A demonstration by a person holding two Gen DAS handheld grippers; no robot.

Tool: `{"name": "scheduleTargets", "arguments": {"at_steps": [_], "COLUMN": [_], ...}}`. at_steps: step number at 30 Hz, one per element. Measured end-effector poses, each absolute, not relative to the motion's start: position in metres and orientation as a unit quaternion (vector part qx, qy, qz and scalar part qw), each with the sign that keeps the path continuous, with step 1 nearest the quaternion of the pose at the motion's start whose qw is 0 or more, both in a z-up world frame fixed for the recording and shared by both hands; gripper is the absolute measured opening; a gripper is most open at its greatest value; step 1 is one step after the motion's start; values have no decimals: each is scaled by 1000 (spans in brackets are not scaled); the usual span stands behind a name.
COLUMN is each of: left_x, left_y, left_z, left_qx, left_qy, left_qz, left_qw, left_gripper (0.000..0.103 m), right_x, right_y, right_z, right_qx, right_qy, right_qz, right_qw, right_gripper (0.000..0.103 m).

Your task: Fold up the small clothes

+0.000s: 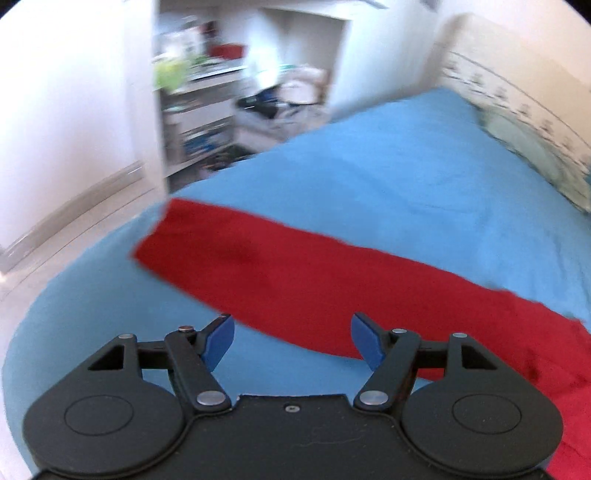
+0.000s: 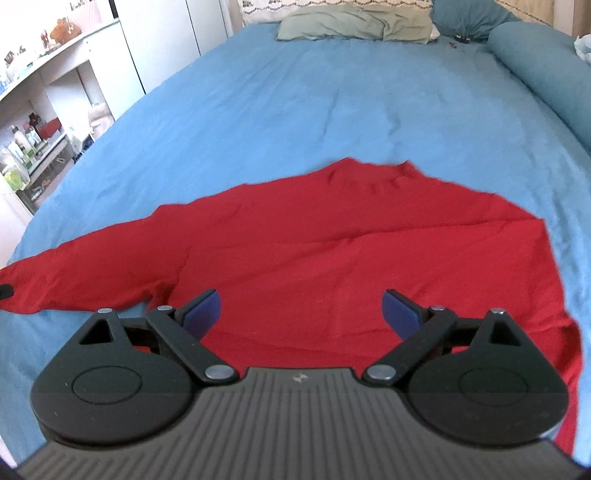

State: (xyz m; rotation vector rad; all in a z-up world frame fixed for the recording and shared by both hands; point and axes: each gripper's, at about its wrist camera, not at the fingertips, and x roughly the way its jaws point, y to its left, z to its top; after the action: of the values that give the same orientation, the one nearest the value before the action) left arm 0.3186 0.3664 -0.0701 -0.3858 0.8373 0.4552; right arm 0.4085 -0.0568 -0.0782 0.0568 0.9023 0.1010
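The left wrist view is smeared by motion blur: the shelves (image 1: 199, 107) beyond the bed and the patterned fabric at the far right edge cannot be read in any detail. The red garment (image 1: 295, 280) shows there only as one long sleeve, running from a cuff ahead and left of the fingers to a bunched mass at the lower right, where the frame cuts it off. The black housing hides whatever lies directly below the left gripper (image 1: 292, 341).

In the right wrist view the garment (image 2: 369, 251) lies spread flat on the blue bed sheet (image 2: 295, 103), neckline far ahead of the fingers, one sleeve stretching away to the left until the frame edge clips its cuff. Its near hem passes under the right gripper (image 2: 302, 314) and is hidden. A green pillow (image 2: 354, 26) and a rolled blue blanket (image 2: 535, 62) lie well beyond.

Both grippers tilt steeply down toward the bed. The left gripper's fingers (image 1: 221, 341) stand wide apart, nothing between them, over the sleeve's near edge and bare sheet. The right gripper's fingers (image 2: 400, 314) are also spread wide and empty, poised over the shirt's body without visibly touching it.
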Motion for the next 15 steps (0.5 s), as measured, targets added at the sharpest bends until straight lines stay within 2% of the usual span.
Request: {"name": "scheduleTargets", "arguments": {"at_steps": [6, 11, 14, 15], "left_x": [316, 330, 334, 337], "left_y": [416, 426, 434, 438], "left_z": [-94, -98, -105, -107], "left_qx": [-230, -222, -231, -234], "left_qy": [403, 399, 394, 393], "left_qz": [241, 231, 237, 240], "left_qw": [853, 859, 857, 856], "left_gripper": [61, 57, 41, 32], "right_x": [412, 415, 414, 413], "right_y": [-28, -17, -12, -11], "right_z": [-86, -87, -87, -88], "right_qx": [11, 2, 12, 20], "right_qy": [439, 437, 438, 439], "right_qz": [37, 25, 16, 14], "right_qw": [897, 899, 899, 898], "right_gripper": [103, 103, 103, 103]}}
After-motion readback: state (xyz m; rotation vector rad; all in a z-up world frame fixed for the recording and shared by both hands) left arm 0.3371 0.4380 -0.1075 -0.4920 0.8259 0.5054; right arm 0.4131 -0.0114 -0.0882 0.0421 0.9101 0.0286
